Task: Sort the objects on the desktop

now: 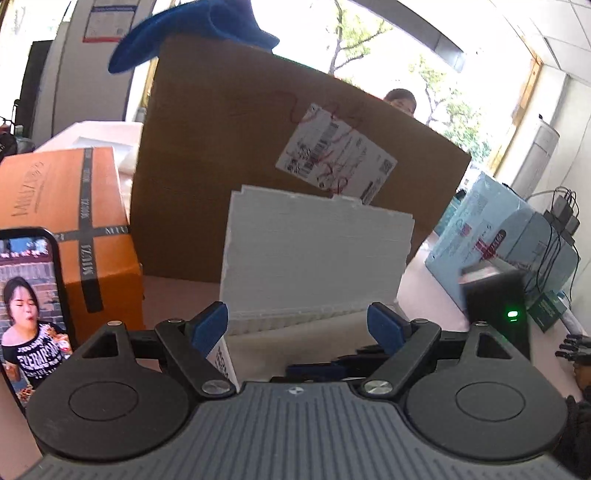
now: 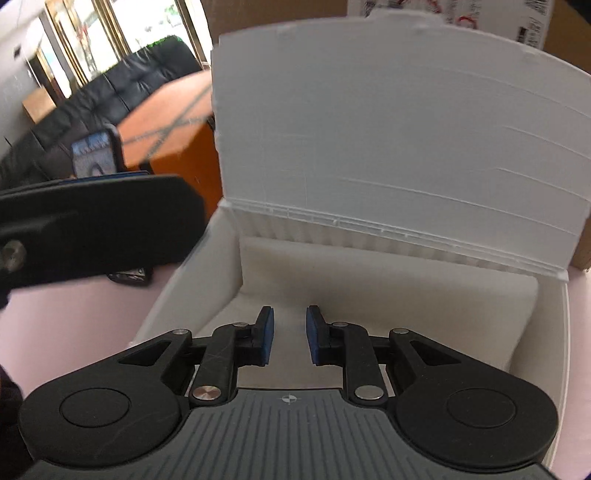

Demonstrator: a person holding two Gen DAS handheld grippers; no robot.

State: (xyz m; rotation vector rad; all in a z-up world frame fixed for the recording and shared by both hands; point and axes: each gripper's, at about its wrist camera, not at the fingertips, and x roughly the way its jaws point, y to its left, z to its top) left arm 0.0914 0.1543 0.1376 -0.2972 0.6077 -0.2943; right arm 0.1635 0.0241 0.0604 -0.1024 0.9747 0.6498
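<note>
At the far left edge of the bench (image 1: 177, 284), pale pink: a phone (image 1: 31, 306) standing upright, screen lit with a video. Just right of it, an orange box (image 1: 62, 192) crossed by black tape. Further right, against the back of the bench, a tall brown cardboard box (image 1: 229, 147) bearing a white shipping label (image 1: 336, 158), with a blue cloth (image 1: 192, 33) draped over its top edge. Directly in front of that box, a white storage box (image 2: 546, 332) with its lid (image 2: 388, 129) raised upright, leaning back toward the cardboard. Interior bare white in the right wrist view. At the right edge of the bench, a pale blue package (image 1: 495, 225), a black device (image 1: 498, 302) with a green light, and cables (image 1: 561, 236) beyond it.

Left tongs (image 1: 299, 325) spread wide, blue pads (image 1: 208, 326) well apart, nothing between them, pointed at the white box from the front; a small white card (image 1: 223, 363) with dark print just behind the left pad. Right tongs (image 2: 288, 336) partly apart with a narrow gap, gripping nothing, poised over the open white box near its front rim. Left tongs' black body visible at the left in the right wrist view, blurred.
</note>
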